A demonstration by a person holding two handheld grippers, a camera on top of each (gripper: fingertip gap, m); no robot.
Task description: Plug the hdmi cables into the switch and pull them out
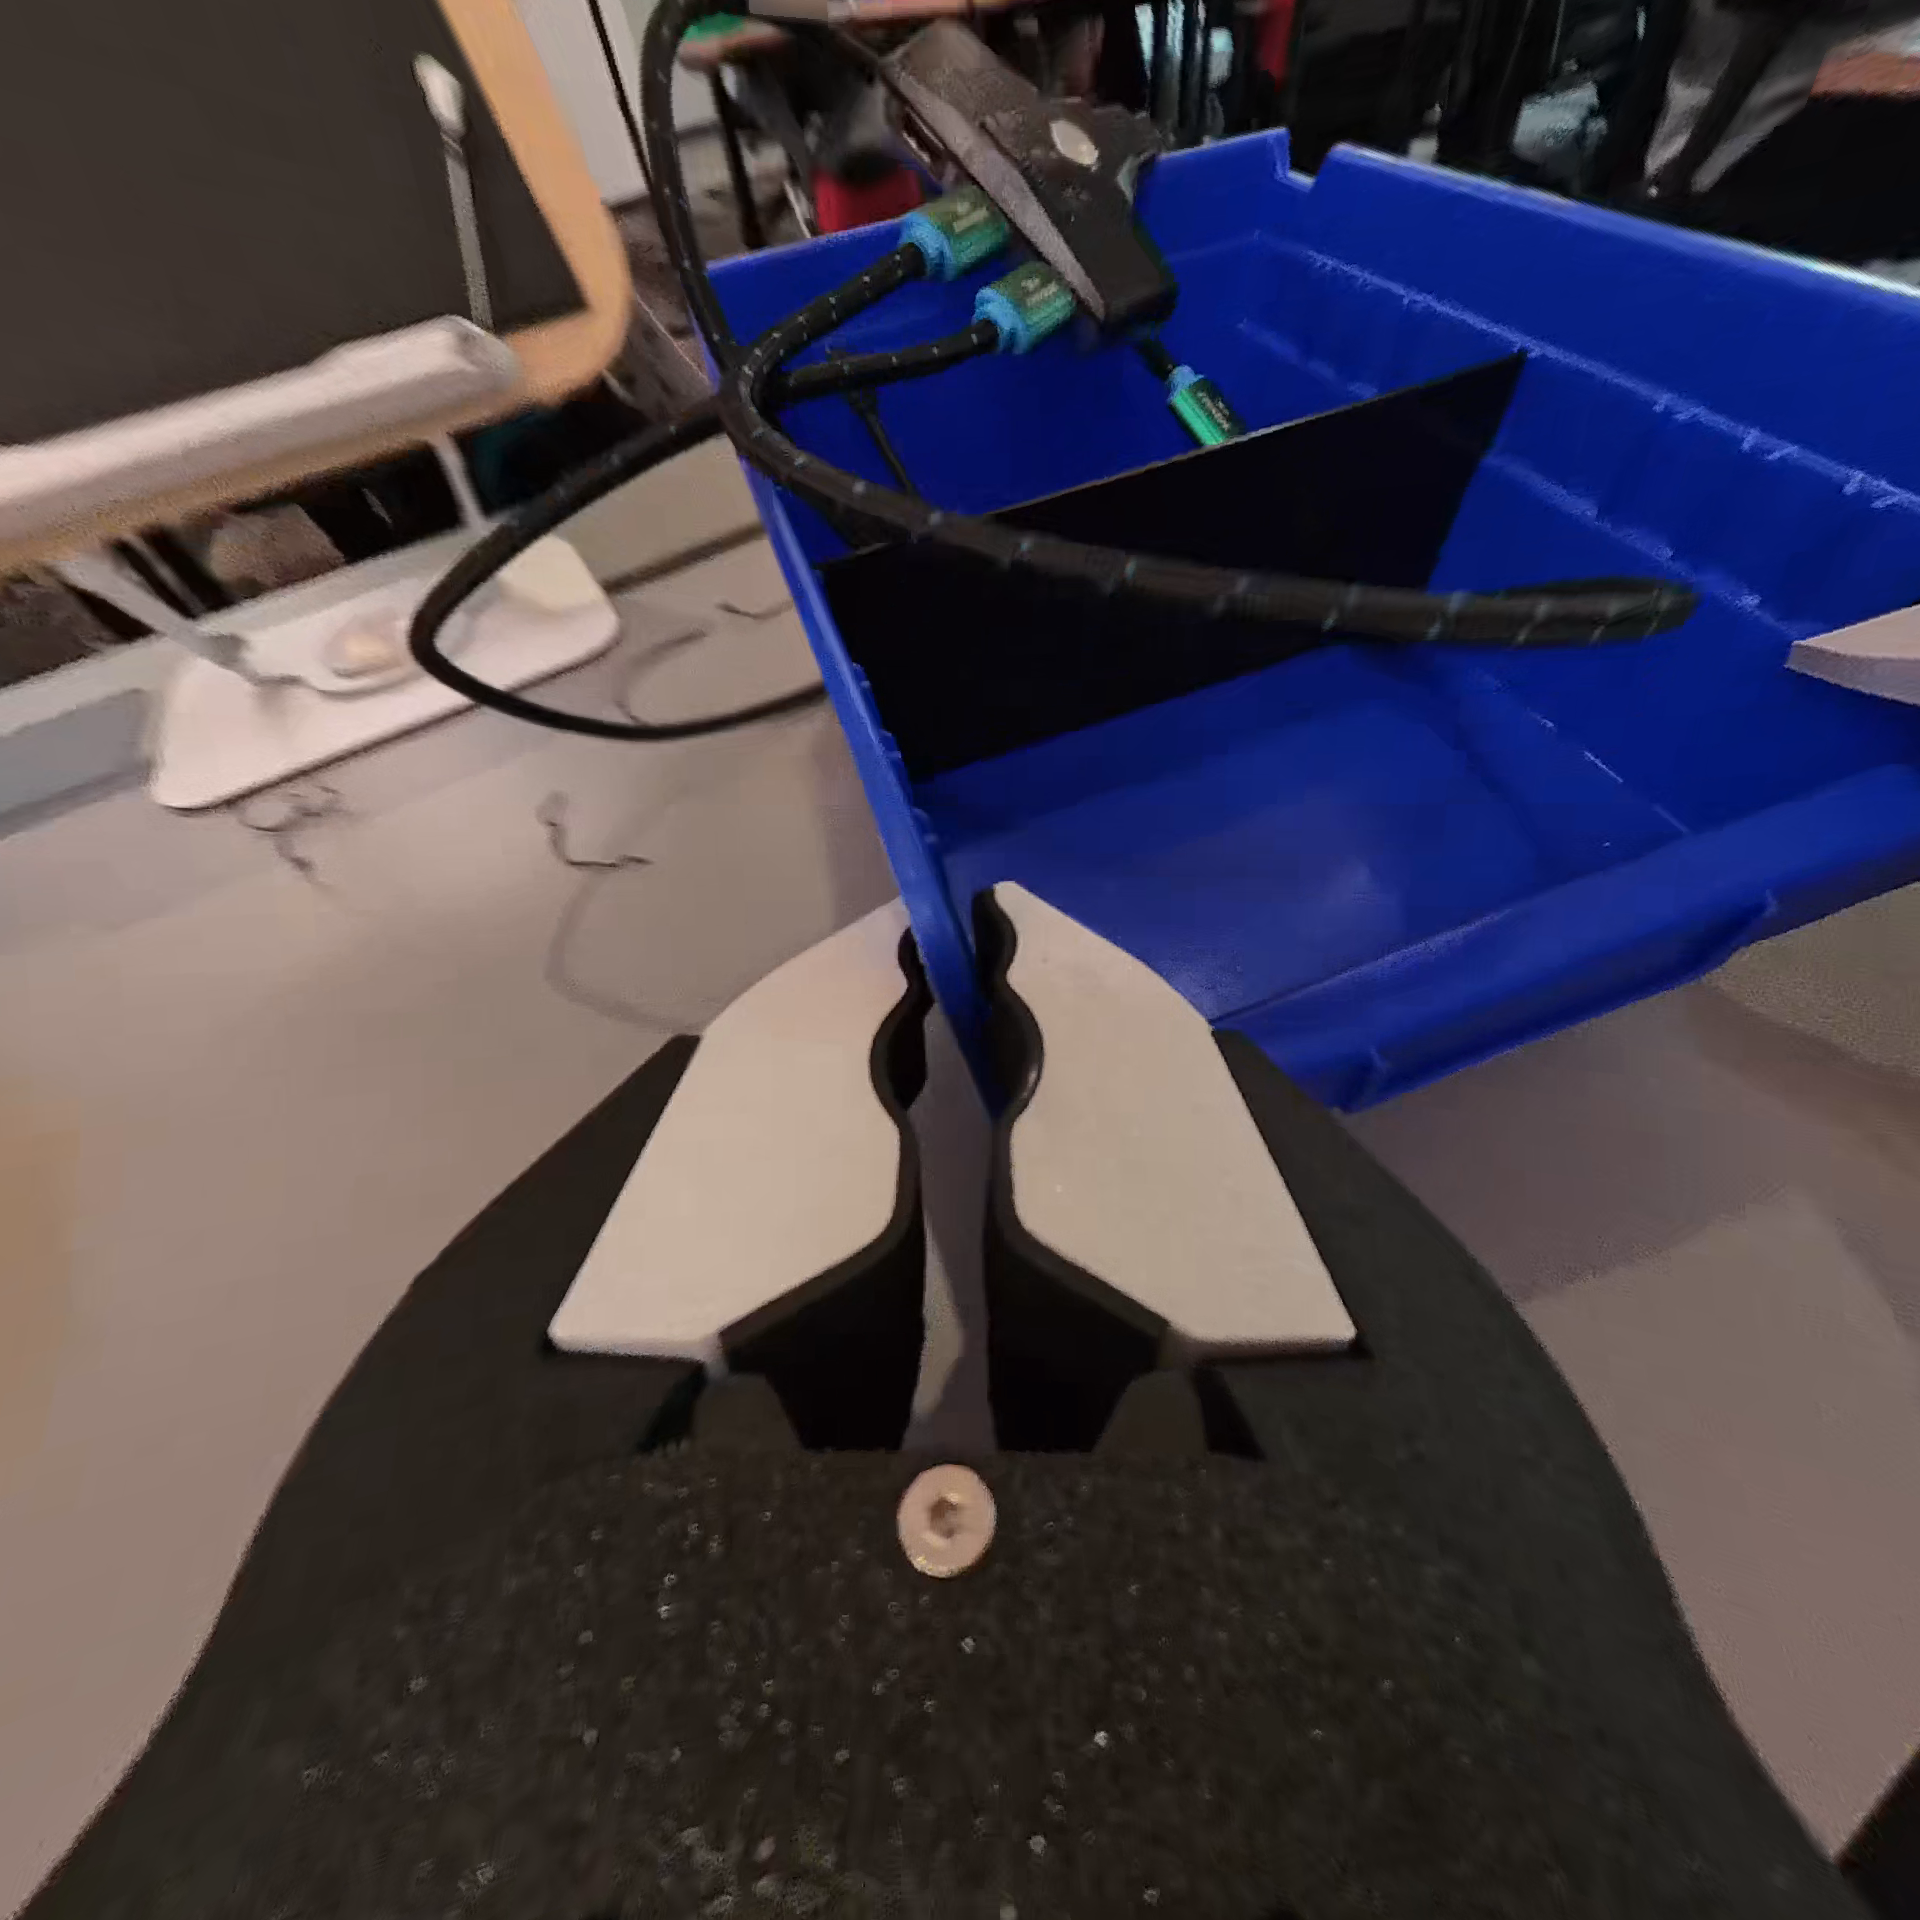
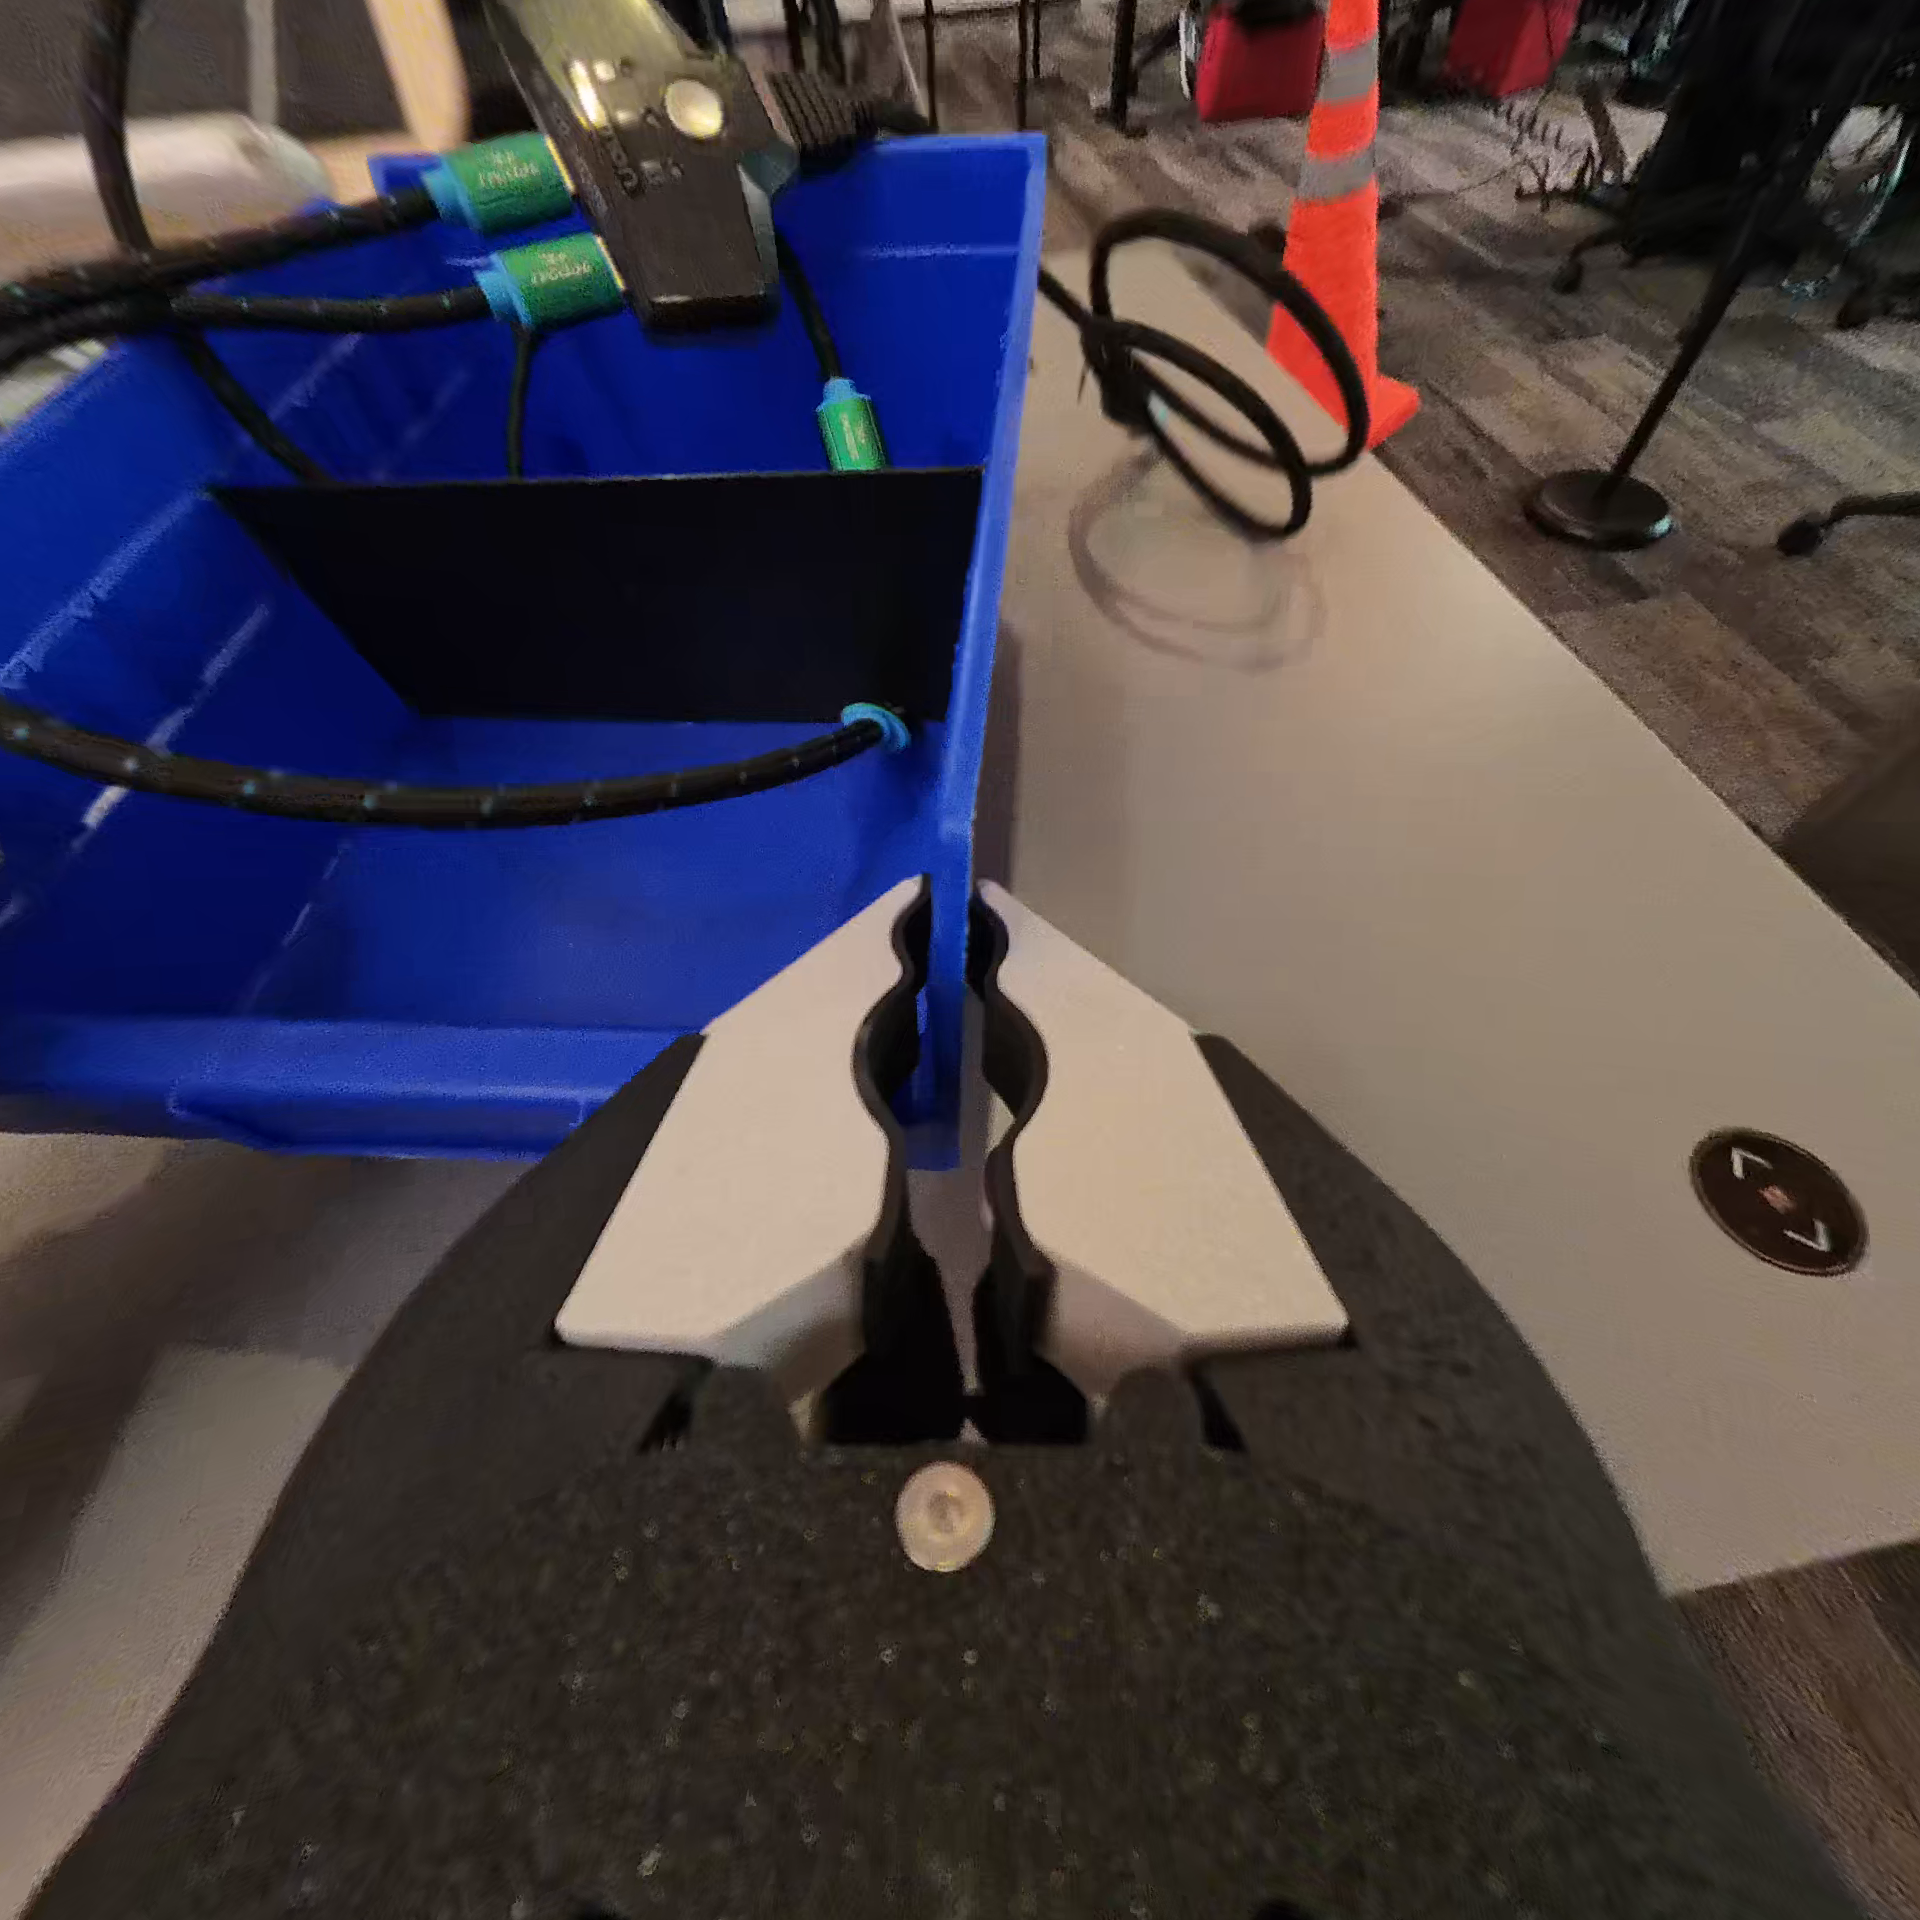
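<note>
Each claw, left (image 1: 954, 940) and right (image 2: 951, 925), is clenched on a side wall of the blue bin (image 1: 1507, 831). The HDMI switch (image 1: 1049, 208) sits tilted at the bin's far end, two green-ended cables (image 1: 1023, 312) plugged in. The bin looks tipped off the bench (image 1: 364, 1039); next, probably set it down and free a claw for the plugs.

Each gripper, left (image 1: 951, 940) and right (image 2: 951, 925), has pale grey fingers with wavy black pads, a speckled black body and one silver screw.

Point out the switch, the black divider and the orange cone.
switch (image 2: 686, 223): right wrist view, its dark top face.
black divider (image 2: 665, 592): right wrist view, middle of its panel.
orange cone (image 2: 1340, 197): right wrist view, its banded shaft.
</note>
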